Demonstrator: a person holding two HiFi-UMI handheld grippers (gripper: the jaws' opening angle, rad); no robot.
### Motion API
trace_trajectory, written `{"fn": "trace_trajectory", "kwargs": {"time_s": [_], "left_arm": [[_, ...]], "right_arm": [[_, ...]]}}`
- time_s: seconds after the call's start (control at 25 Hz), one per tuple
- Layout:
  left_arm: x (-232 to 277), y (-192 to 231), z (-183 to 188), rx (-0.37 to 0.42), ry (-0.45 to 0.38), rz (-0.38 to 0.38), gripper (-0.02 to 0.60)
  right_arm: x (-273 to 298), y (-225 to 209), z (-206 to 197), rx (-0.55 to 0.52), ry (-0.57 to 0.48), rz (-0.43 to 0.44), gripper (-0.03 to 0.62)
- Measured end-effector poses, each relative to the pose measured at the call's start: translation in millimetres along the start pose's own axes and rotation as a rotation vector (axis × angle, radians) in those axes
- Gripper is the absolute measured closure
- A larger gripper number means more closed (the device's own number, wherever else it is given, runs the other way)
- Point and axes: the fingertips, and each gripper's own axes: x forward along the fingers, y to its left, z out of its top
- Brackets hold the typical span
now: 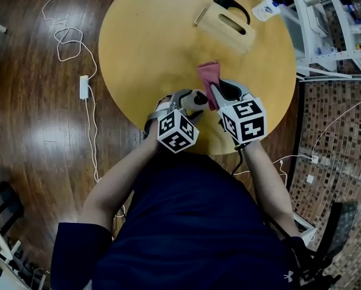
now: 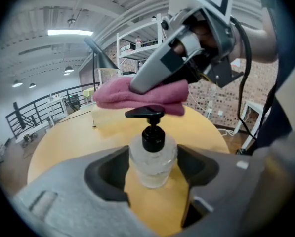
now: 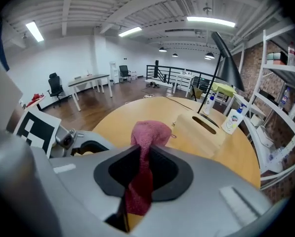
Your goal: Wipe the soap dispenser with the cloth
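Note:
A clear soap dispenser (image 2: 152, 149) with a black pump stands on the round yellow table (image 1: 150, 41) near its front edge. My left gripper (image 2: 153, 171) is shut on its body, one jaw pressed to each side. In the head view the pump (image 1: 199, 99) shows between the two grippers. My right gripper (image 3: 143, 164) is shut on a pink cloth (image 3: 148, 135), which bunches up past the jaws. Seen from the left gripper view, the cloth (image 2: 137, 97) hangs just above the pump top, with the right gripper (image 2: 159, 78) over it.
A pale wooden box (image 1: 228, 24) with a slot lies at the table's far side, beside a black lamp base (image 1: 231, 5) and a white bottle (image 1: 266, 8). White shelving (image 1: 331, 29) stands to the right. Cables and a power strip (image 1: 83, 86) lie on the floor to the left.

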Motion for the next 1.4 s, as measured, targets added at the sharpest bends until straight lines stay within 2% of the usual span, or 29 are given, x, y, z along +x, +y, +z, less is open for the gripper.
{"fn": "trace_trajectory", "kwargs": {"time_s": [0.16, 0.24, 0.36, 0.56, 0.64, 0.72, 0.8, 0.92, 1.08, 1.2, 1.28, 1.4], "left_arm": [[0.1, 0.4, -0.9, 0.000, -0.003, -0.002, 0.275], [-0.5, 1.3, -1.8, -0.001, -0.002, -0.004, 0.275], [-0.8, 2.6, -2.0, -0.004, 0.002, -0.005, 0.275], [0.6, 1.1, -0.4, -0.004, 0.005, 0.000, 0.275], [1.2, 0.1, -0.8, -0.004, 0.005, 0.002, 0.275], [1.4, 0.5, -0.8, -0.002, 0.003, 0.000, 0.275], [0.4, 2.1, -1.5, -0.002, 0.001, -0.001, 0.275], [0.1, 3.3, -3.0, -0.007, 0.007, -0.001, 0.275], [2.2, 0.5, -1.5, -0.005, 0.011, -0.003, 0.273], [1.2, 0.1, -2.7, -0.003, 0.003, -0.003, 0.273], [0.1, 1.7, -4.4, -0.003, -0.002, -0.006, 0.273], [0.0, 3.0, -4.8, 0.003, 0.000, -0.019, 0.273]], "right_arm": [[-27.7, 13.3, 4.4, 0.052, -0.060, 0.062, 0.533], [-32.1, 33.1, 1.3, 0.012, -0.059, 0.095, 0.533], [-16.5, 39.8, -7.6, -0.065, -0.022, 0.073, 0.533], [-0.6, -0.1, -11.1, 0.027, 0.009, -0.006, 0.533], [-10.7, -3.4, -10.8, 0.058, -0.006, 0.006, 0.533], [-25.7, 9.8, -4.3, 0.070, -0.050, 0.056, 0.533], [-31.9, 30.1, -1.5, 0.023, -0.064, 0.092, 0.533], [-16.7, 37.3, -11.3, -0.059, -0.021, 0.064, 0.533], [-7.6, 2.9, -15.8, 0.026, 0.002, -0.020, 0.533], [-18.1, 11.1, -14.4, 0.083, -0.028, 0.050, 0.533], [-18.2, 24.2, -19.9, 0.084, -0.024, 0.098, 0.533], [-2.0, 17.7, -38.9, 0.096, 0.025, 0.072, 0.533]]}}
